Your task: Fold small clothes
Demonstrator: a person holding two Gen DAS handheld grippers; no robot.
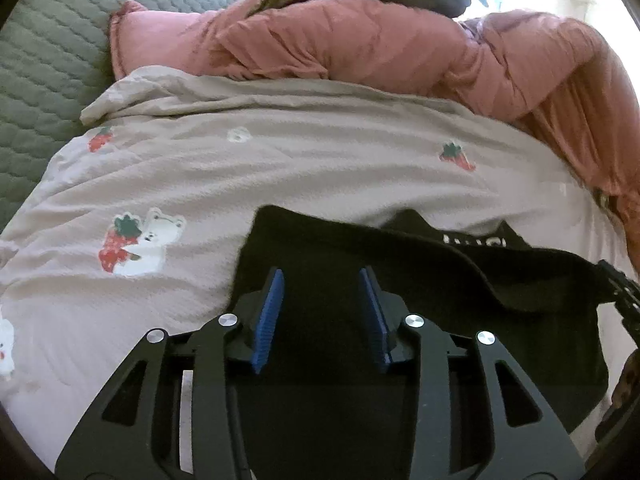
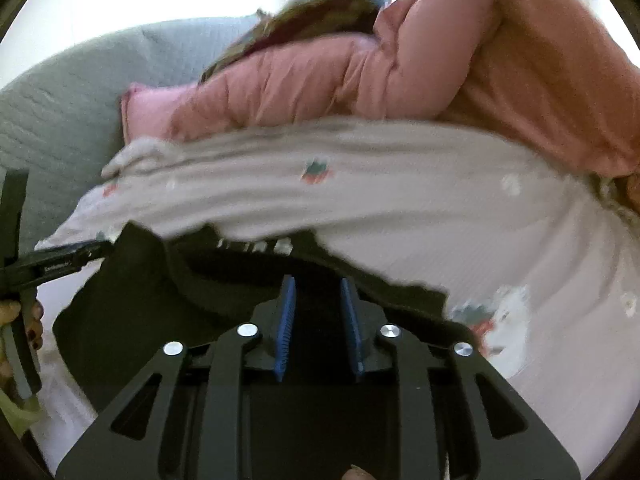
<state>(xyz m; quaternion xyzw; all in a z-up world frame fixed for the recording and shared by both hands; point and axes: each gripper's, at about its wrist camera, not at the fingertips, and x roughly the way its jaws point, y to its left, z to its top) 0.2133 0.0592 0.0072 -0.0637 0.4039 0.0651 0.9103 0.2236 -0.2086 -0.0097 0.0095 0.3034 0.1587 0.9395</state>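
Both over a black garment (image 1: 320, 256) lying on the strawberry-print bedsheet (image 1: 280, 168): the left hand-held gripper (image 1: 322, 312) stands apart, empty; the right hand-held gripper (image 2: 318, 312) also apart. Ahead lies a pink quilt (image 1: 360, 44).

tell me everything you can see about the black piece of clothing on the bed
The black garment looks like soft, matte knit, with white lettering near its far edge, too cut off to read. It lies rumpled and partly folded over itself on the pale strawberry-print bedspread. Both hand-held grippers, left and right, sit over it with jaws apart.
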